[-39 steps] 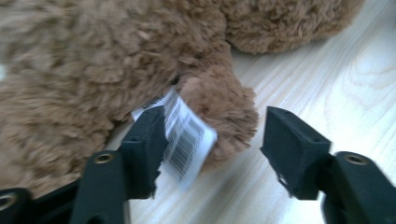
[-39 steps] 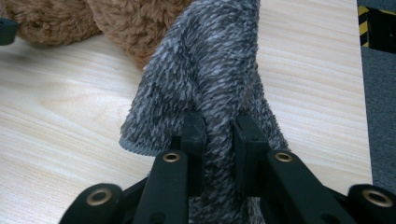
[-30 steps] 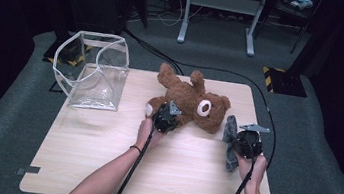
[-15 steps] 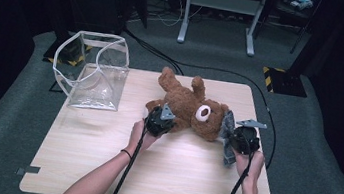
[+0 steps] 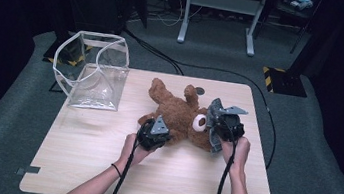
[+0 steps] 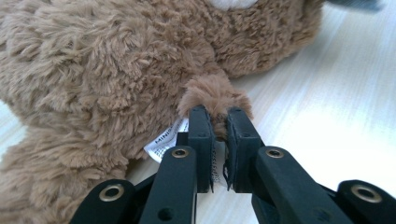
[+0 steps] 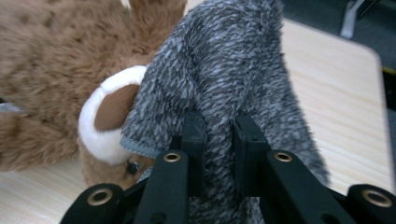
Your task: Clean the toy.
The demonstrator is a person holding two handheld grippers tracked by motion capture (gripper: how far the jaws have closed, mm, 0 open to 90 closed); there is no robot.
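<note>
Toy: brown plush teddy bear [image 5: 177, 115] lies in the middle of the light wooden table [image 5: 100, 168], its white muzzle [image 7: 105, 119] toward the right.
Label: small white fabric tag [image 6: 163, 142] at the bear's seam; only the letters "MINI" can be read, the rest is hidden.
Left gripper [image 6: 217, 123]: clenched on a small tuft of the bear's brown fur, near side of the toy; the forearm comes from the near edge.
Right gripper [image 7: 219, 128]: jaws grasp a grey knitted cloth [image 7: 224, 70], just beside the bear's head.
Bag: clear plastic bag with white trim [image 5: 95, 69] stands at the far left, well apart.
</note>
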